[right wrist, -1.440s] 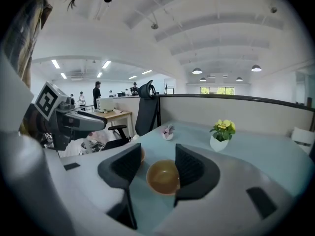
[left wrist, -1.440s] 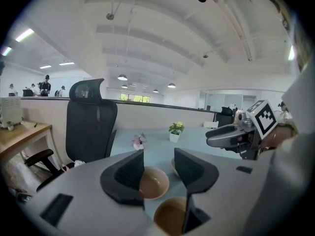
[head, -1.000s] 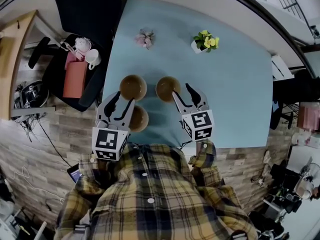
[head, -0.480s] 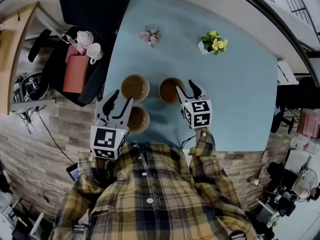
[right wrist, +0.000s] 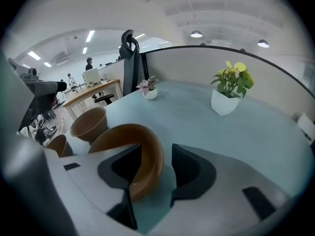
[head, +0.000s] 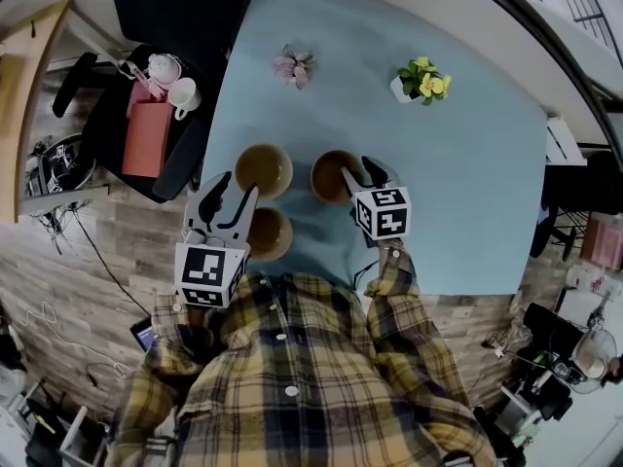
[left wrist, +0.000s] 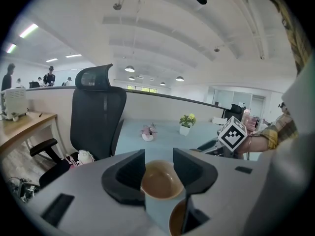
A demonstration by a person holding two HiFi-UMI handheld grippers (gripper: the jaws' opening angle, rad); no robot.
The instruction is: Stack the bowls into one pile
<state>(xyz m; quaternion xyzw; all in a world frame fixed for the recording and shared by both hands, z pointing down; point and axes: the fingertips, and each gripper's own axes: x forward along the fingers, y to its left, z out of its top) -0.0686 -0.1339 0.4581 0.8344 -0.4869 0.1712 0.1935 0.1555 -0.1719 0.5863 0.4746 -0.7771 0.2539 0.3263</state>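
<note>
Brown, round and smooth-sided, the nearest bowl [head: 270, 233] sits by the person's edge of the pale blue table [head: 438, 163], with nothing stacked in it. Just left of the nearest bowl hangs the left gripper [head: 235, 189]. Its jaws have just been closing a little, yet they stand wide apart and press on nothing. Its own view frames a bowl in the gap, though whether that bowl lies between the tips or just beyond them is hard to tell.

Beyond and to the right of the nearest bowl, the right gripper [head: 357, 169] has come down and forward over the last second. It now straddles the rim of the second brown round bowl [head: 329, 177], one jaw inside and one outside, apart, with the wall between them and a gap left on the outer side. That suggests the first pick is close: a squeeze should secure this bowl for lifting onto another.

Straight beyond the nearest bowl stands the third brown round bowl [head: 263, 169], apart from both others. None of the bowls has shifted.

In all there are three bowls and two grippers. Far beyond the nearest bowl are two small pots, the pink-flowered pot [head: 294, 67] and the white pot of yellow flowers [head: 421, 79].
</note>
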